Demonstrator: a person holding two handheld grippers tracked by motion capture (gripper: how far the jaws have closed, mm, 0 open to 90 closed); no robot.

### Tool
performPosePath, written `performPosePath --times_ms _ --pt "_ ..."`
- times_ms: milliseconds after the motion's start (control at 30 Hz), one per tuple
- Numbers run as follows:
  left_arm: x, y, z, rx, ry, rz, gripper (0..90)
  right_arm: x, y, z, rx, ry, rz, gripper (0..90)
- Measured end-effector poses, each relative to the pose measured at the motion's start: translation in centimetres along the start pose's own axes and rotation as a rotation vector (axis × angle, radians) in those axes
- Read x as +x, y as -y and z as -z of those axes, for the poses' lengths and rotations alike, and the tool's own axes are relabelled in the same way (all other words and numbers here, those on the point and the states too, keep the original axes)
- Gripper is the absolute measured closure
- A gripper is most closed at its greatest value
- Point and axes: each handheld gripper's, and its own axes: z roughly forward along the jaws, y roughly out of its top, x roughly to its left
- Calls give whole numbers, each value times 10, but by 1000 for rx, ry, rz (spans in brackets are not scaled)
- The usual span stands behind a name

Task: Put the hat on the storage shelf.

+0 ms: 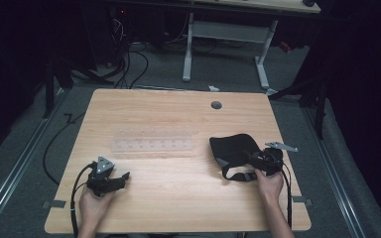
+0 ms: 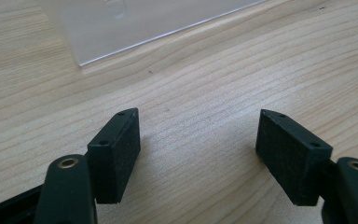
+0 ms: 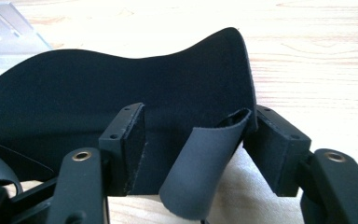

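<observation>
We're over a wooden table (image 1: 178, 114) with two hand-held grippers on it, one in each hand. The left gripper (image 1: 110, 177) sits at about seven o'clock on the tabletop, and in its own view (image 2: 198, 140) the jaws stand spread wide with bare wood grain between them, pinching nothing and touching nothing we can see. The right gripper (image 1: 258, 161) is at about four o'clock, right against a black fabric piece (image 1: 233, 146) that looks like an eye mask with a strap (image 1: 238, 174) looping toward the person. From above we cannot tell how those jaws stand. The right gripper view settles it: that gripper (image 3: 193, 135) is partly spread, the black fabric (image 3: 121, 88) rises between and behind the pads, a curled grey-faced flap (image 3: 200, 168) of it lies in the gap beside the right-hand pad, and the fabric edge touches that pad, while a gap shows on the other side.

Count them: two grippers, two hands, one black fabric piece, one clear plastic rack (image 1: 151, 145) lying flat at table centre, well apart from both grippers. The left gripper view catches a corner of that clear plastic (image 2: 135, 23) at twelve o'clock; the high view adds a round grommet (image 1: 216, 105) at the far edge and a second desk (image 1: 228, 29) beyond
</observation>
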Motion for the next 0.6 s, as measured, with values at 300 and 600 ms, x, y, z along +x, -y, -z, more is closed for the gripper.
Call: performPosePath --times_ms 300,600 --pt "0 0 0 0 0 0 310 -2 3 -9 24 -28 -16 467" --pt "0 0 0 1 0 -1 310 -3 11 -13 38 -36 5 578"
